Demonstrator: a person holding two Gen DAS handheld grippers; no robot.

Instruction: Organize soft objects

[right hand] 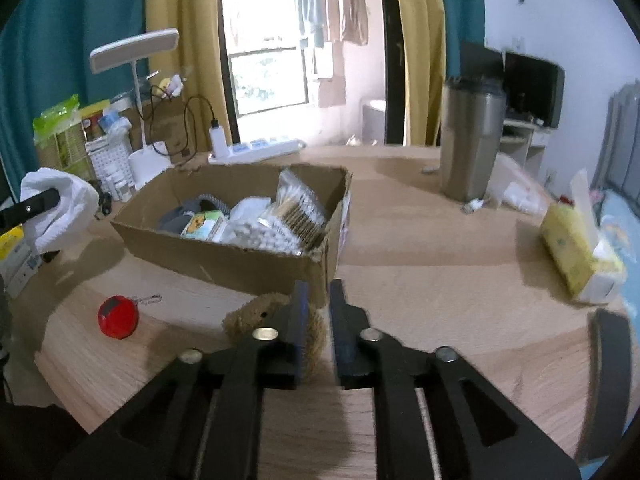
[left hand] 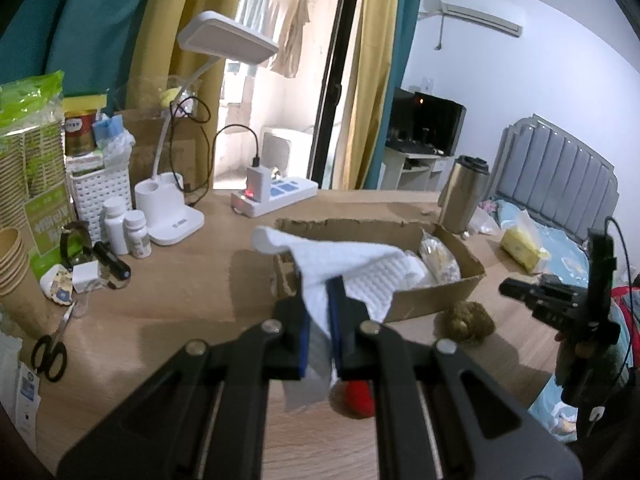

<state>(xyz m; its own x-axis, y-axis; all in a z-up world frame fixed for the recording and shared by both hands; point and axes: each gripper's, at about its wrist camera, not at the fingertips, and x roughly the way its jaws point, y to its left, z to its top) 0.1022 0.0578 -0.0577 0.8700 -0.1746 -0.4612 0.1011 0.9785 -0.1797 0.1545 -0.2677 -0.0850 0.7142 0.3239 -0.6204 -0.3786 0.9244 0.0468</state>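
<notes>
My left gripper (left hand: 320, 312) is shut on a white waffle cloth (left hand: 352, 268) and holds it above the near left corner of the open cardboard box (left hand: 436, 300). The cloth also shows at the far left of the right wrist view (right hand: 60, 204). The box (right hand: 224, 256) holds socks, cotton swabs and small packs. A brown plush toy (right hand: 256, 316) lies on the table before the box, just left of my right gripper (right hand: 318, 320), whose narrowly parted jaws hold nothing. A red round soft toy (right hand: 118, 316) lies further left; it shows under my left gripper (left hand: 358, 398).
A steel tumbler (right hand: 468, 140), a yellow tissue pack (right hand: 576, 248), a power strip (left hand: 276, 196), a desk lamp (left hand: 172, 208), pill bottles (left hand: 126, 228), scissors (left hand: 50, 352) and paper cups (left hand: 12, 264) stand around the wooden table (right hand: 440, 280). A bed lies beyond its right edge.
</notes>
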